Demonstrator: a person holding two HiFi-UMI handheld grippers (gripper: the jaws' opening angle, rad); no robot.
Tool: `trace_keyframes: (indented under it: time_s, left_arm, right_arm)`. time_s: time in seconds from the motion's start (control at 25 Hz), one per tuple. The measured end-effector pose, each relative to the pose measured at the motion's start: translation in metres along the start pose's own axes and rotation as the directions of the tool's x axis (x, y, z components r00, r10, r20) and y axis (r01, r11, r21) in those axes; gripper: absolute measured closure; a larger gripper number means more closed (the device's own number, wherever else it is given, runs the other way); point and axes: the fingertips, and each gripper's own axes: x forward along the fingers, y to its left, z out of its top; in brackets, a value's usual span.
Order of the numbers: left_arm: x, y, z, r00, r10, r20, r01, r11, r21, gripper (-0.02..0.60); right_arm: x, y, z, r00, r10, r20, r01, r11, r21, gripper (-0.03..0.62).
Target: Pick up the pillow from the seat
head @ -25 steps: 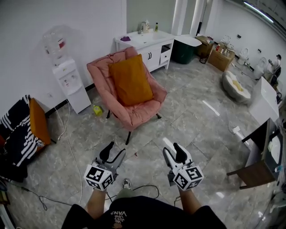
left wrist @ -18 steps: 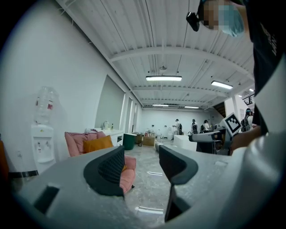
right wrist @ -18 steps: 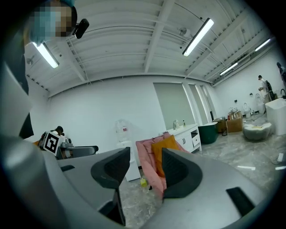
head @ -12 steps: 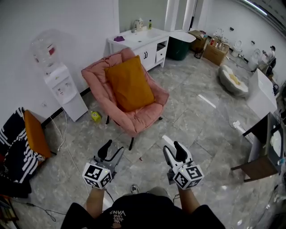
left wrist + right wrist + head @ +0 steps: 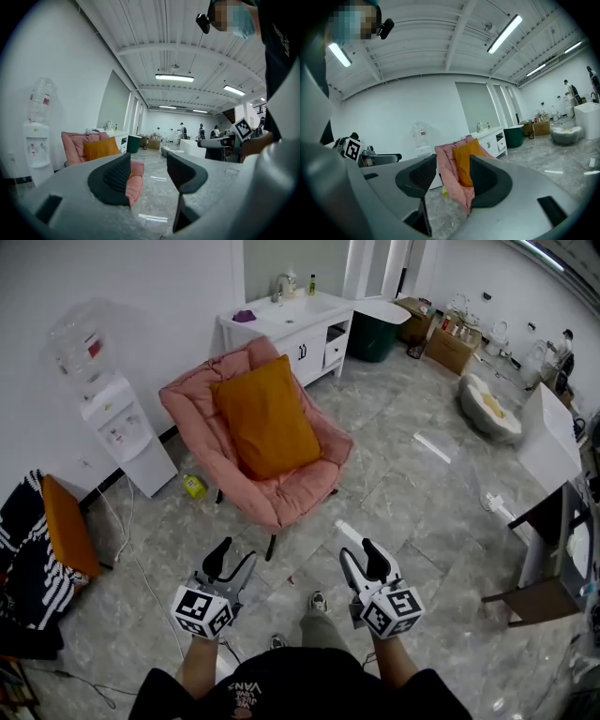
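The pillow (image 5: 267,418) was a plump, mustard-orange square with a smooth face. It leaned upright against the back of the pink padded chair (image 5: 302,493), its lower edge down on the seat. Both tools were released: the left gripper (image 5: 234,557) and the right gripper (image 5: 361,554) had their jaws parted with nothing between the pads. They were held side by side, well short of the chair's front edge and aimed toward it.

The chair stood on a glossy grey stone-tile floor (image 5: 422,484). Behind the chair was a white sink cabinet (image 5: 309,329), and beside the chair a white water dispenser (image 5: 117,423) stood against the wall. By the chair's rear leg lay a small yellow-green thing (image 5: 194,486), perhaps a bottle, too small to tell. Farther from the chair, past the dispenser, was a black-and-white striped seat (image 5: 28,563) with an orange cushion (image 5: 67,535).
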Motion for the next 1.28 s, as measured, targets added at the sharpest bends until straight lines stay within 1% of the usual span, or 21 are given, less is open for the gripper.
trace_keyframes:
  time_s: [0.16,0.4,0.68,0.88,1.04,1.16,1.28]
  left_arm:
    - [0.042,0.017,0.007,0.999,0.036,0.000,-0.036,0.999,-0.017,0.345]
    - [0.108,0.028,0.025,0.997,0.079,0.015,-0.079,0.997,-0.010,0.345]
    - [0.161,0.039,0.035,0.989,0.144,0.028,-0.144,0.989,-0.016,0.344]
    - [0.177,0.048,0.032,0.981,0.193,0.031,-0.192,0.981,-0.023,0.345]
    - [0.182,0.062,0.027,0.975,0.220,0.008,-0.220,0.975,-0.034,0.345]
    - [0.186,0.086,0.022,0.973,0.229,-0.005,-0.229,0.972,-0.049,0.345]
    - [0.196,0.115,0.016,0.977,0.211,-0.016,-0.212,0.975,-0.066,0.345]
  right_arm:
    - [0.037,-0.030,0.007,0.999,0.030,-0.030,-0.029,1.000,0.003,0.387]
    - [0.085,-0.082,0.039,0.996,0.082,-0.030,-0.082,0.996,-0.020,0.387]
    - [0.129,-0.128,0.054,0.988,0.147,-0.055,-0.149,0.988,-0.030,0.387]
    - [0.154,-0.145,0.054,0.978,0.197,-0.070,-0.199,0.979,-0.031,0.387]
    - [0.180,-0.149,0.052,0.973,0.213,-0.087,-0.215,0.976,-0.018,0.387]
    - [0.203,-0.145,0.046,0.972,0.213,-0.102,-0.215,0.977,-0.009,0.388]
    - [0.230,-0.141,0.041,0.976,0.189,-0.106,-0.190,0.982,-0.003,0.388]
